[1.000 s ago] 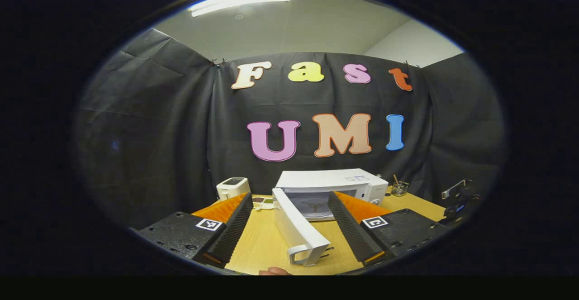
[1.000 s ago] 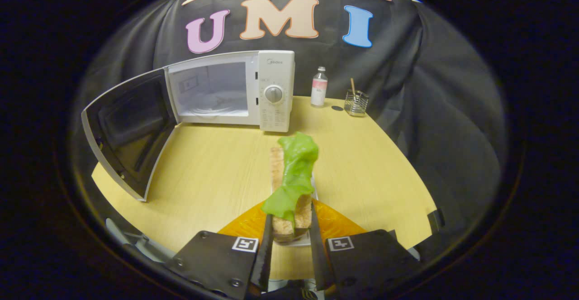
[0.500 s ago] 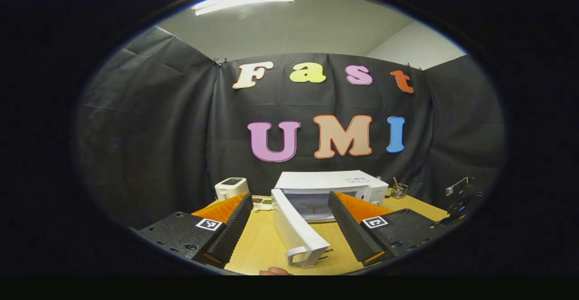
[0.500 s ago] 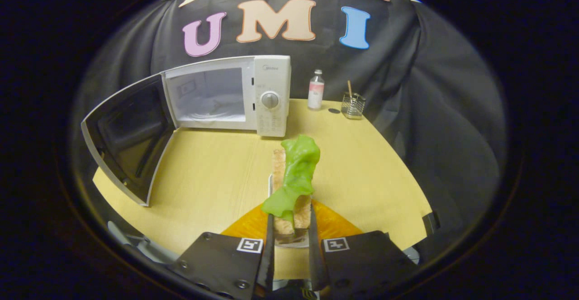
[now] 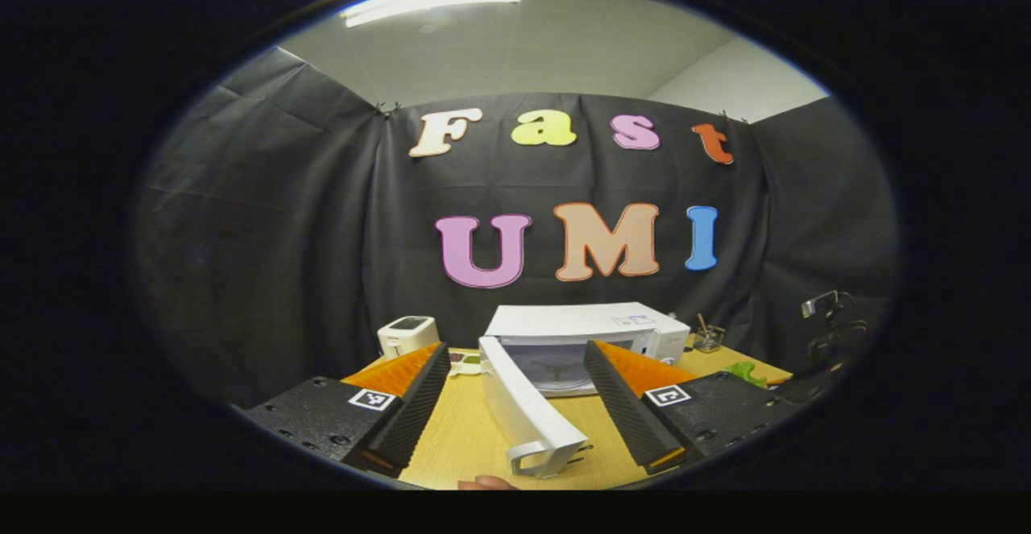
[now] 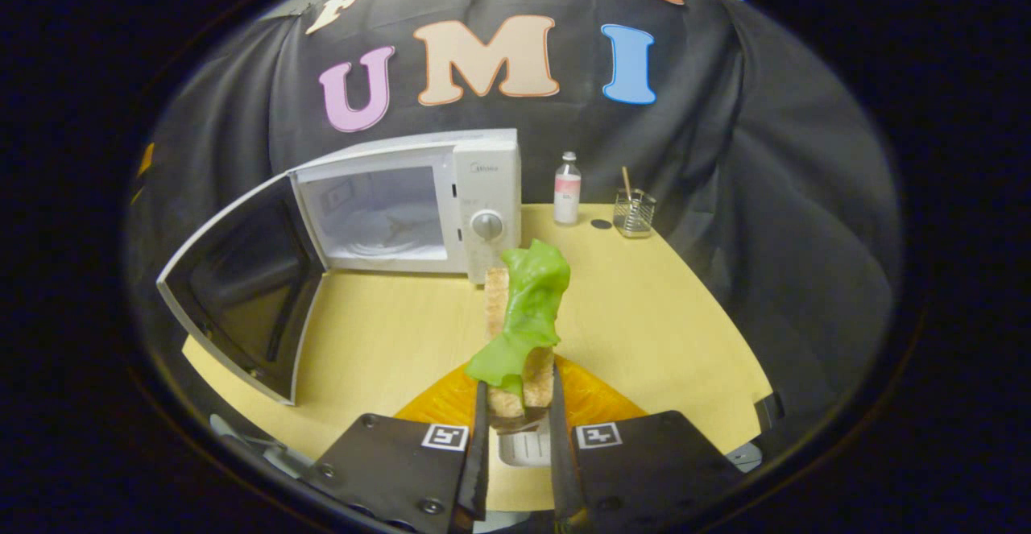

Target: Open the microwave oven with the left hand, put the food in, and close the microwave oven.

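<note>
1. One of three steps looks done: the microwave oven (image 6: 419, 200) stands with its door (image 6: 242, 300) swung wide, hinged on the side away from the dial; the cavity (image 6: 378, 216) looks bare apart from the turntable.
2. Right gripper (image 6: 515, 429): fingers pressed together on the food (image 6: 523, 324), a slab of toast with a green lettuce leaf draped over it, sticking out straight ahead of the fingertips. A white tray (image 6: 523, 447) lies on the table (image 6: 668, 333) just below the fingers; the food appears lifted clear of it.
3. Left gripper (image 5: 515, 405): fingers spread wide, pinching nothing. The door's edge with its handle (image 5: 536, 455) lies between and ahead of the two fingers; no contact that I can make out.
4. Ahead of the right gripper, the oven sits up and to the left of the food, well apart. Beyond the food to the right: a small bottle (image 6: 567, 189) and a wire holder (image 6: 634, 212).
5. Left to do, in my judgement: carry the food into the cavity, let go, withdraw, then shut the door.
6. Change over the last second, right gripper view: the oven and table sit lower in the picture and the dial now lies just above the leaf's top, so the gripper has been raised or tilted up; the grip on the food is unchanged.
7. Change, left gripper view: door and oven barely shifted; a green scrap, probably the lettuce, has come in at the far right beside the other gripper (image 5: 830, 329).
</note>
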Motion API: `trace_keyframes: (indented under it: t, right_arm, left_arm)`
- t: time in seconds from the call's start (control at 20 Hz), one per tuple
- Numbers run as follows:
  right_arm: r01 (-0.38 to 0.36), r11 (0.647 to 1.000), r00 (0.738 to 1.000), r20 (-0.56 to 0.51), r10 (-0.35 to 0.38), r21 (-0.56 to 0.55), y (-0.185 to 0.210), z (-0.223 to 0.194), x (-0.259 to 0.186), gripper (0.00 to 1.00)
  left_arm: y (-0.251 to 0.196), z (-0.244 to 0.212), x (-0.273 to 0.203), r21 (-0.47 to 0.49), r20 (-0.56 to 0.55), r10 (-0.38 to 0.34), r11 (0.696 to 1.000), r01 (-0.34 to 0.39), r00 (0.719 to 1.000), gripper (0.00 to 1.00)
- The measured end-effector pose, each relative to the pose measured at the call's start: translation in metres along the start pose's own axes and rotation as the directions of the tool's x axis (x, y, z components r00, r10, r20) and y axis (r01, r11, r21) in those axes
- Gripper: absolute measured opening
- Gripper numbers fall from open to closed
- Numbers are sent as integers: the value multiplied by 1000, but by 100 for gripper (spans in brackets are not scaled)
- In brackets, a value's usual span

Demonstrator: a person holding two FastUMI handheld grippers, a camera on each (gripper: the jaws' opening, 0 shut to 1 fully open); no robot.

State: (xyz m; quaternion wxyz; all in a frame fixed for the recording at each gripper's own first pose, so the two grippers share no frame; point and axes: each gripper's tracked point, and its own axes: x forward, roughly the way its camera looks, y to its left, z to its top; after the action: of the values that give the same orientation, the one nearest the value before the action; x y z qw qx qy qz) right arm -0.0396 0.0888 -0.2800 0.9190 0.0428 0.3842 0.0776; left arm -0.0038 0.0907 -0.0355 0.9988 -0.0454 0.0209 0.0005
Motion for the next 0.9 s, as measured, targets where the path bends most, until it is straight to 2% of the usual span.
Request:
trace_keyframes:
  t: [0.25, 0.3, 0.4, 0.5, 0.55, 0.6, 0.9]
  right_arm:
    - [-64, 998, 998, -5, 64, 6, 39, 13, 17, 34]
    - [-76, 997, 997, -10, 76, 10, 48, 15, 22, 34]
    - [-96, 995, 995, -13, 96, 25, 69, 20, 32, 34]
    - [-117, 993, 993, -6, 117, 35, 91, 31, 44, 34]
    - [-123, 992, 992, -2, 124, 37, 102, 35, 49, 34]
    - [-132, 990, 991, 1, 132, 45, 112, 40, 56, 34]
    - [-166, 980, 986, 24, 165, 105, 169, 69, 100, 34]
  left_arm:
    - [5, 7, 0, 40, 18, -3, 999, 3, 1000, 96]
    - [6, 4, 0, 41, 16, -6, 999, 6, 1000, 100]
    - [7, -1, -1, 36, 7, -17, 999, 16, 1000, 96]
    - [7, -6, -4, 28, -3, -38, 999, 38, 999, 96]
    - [7, -7, -4, 32, -6, -46, 998, 46, 999, 100]
    - [10, -10, -3, 38, -10, -51, 998, 51, 999, 96]
    - [17, -21, 2, 49, -24, -75, 996, 76, 997, 96]
